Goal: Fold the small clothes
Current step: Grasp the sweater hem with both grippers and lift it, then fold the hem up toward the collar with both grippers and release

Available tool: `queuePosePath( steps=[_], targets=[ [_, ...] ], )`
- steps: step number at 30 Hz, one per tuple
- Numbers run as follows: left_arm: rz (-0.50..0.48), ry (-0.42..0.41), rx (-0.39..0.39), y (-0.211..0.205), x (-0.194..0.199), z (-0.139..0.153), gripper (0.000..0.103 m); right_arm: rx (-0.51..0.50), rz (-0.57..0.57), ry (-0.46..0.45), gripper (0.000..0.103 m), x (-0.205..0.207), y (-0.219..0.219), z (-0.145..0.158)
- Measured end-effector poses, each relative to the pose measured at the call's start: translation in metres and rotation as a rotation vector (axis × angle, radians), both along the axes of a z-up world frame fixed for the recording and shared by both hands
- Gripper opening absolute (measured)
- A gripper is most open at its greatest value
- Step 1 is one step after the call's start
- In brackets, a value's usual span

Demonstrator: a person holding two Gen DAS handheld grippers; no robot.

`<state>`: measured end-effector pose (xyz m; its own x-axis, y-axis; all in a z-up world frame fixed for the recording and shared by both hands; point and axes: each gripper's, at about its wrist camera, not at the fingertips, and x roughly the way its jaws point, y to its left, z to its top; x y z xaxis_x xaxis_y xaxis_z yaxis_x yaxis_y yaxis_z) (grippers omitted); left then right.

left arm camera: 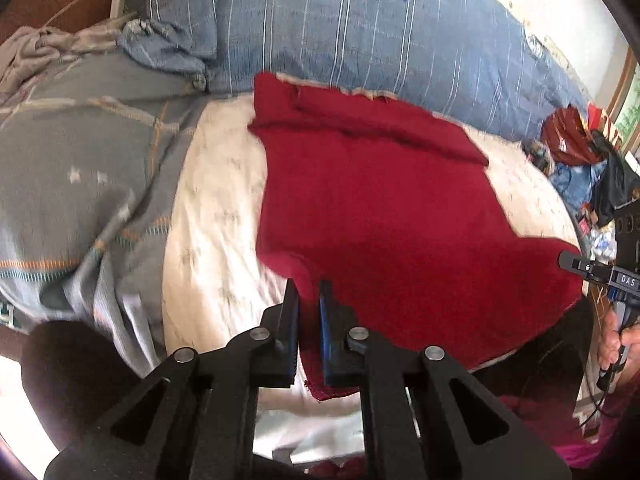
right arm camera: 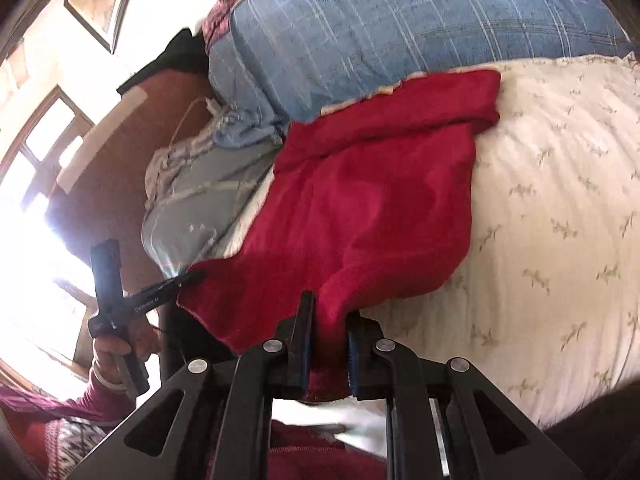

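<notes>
Both grippers pinch the near edge of a red knit garment spread on the bed.

Nearest us, our left gripper [left arm camera: 309, 300] has its jaws nearly closed on a corner of the soft red knitted garment [left arm camera: 380, 216], and our right gripper [right arm camera: 329, 320] clamps the other near corner the same way. We judge the knit light, limp and stretchy, so it will sag between holds; corners and hems are the places to grip. It lies flat on the cream patterned bedsheet [right arm camera: 560, 208], its far end already turned over, touching the blue striped pillow [left arm camera: 360, 28] beyond.
</notes>
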<state>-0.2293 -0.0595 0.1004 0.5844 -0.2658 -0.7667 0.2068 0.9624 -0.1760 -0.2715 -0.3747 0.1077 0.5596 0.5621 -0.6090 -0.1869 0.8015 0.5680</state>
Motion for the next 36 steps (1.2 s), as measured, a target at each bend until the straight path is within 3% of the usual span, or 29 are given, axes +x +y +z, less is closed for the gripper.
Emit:
queuePosePath(
  steps=[5, 14, 23, 36],
  targets=[
    [0.023, -0.07, -0.032, 0.003, 0.033, 0.02, 0.006, 0.036, -0.05, -0.065, 0.013, 0.021, -0.009, 0.019],
    [0.036, -0.126, -0.056, -0.009, 0.092, 0.037, 0.006, 0.04, -0.104, -0.137, 0.013, 0.079, -0.018, 0.046],
    [0.072, -0.162, -0.039, -0.015, 0.144, 0.051, 0.006, 0.018, -0.163, -0.147, 0.013, 0.129, -0.032, 0.048],
    [0.111, -0.144, -0.016, -0.031, 0.227, 0.044, 0.006, 0.006, -0.222, -0.137, 0.013, 0.213, -0.052, 0.041]
  ],
)
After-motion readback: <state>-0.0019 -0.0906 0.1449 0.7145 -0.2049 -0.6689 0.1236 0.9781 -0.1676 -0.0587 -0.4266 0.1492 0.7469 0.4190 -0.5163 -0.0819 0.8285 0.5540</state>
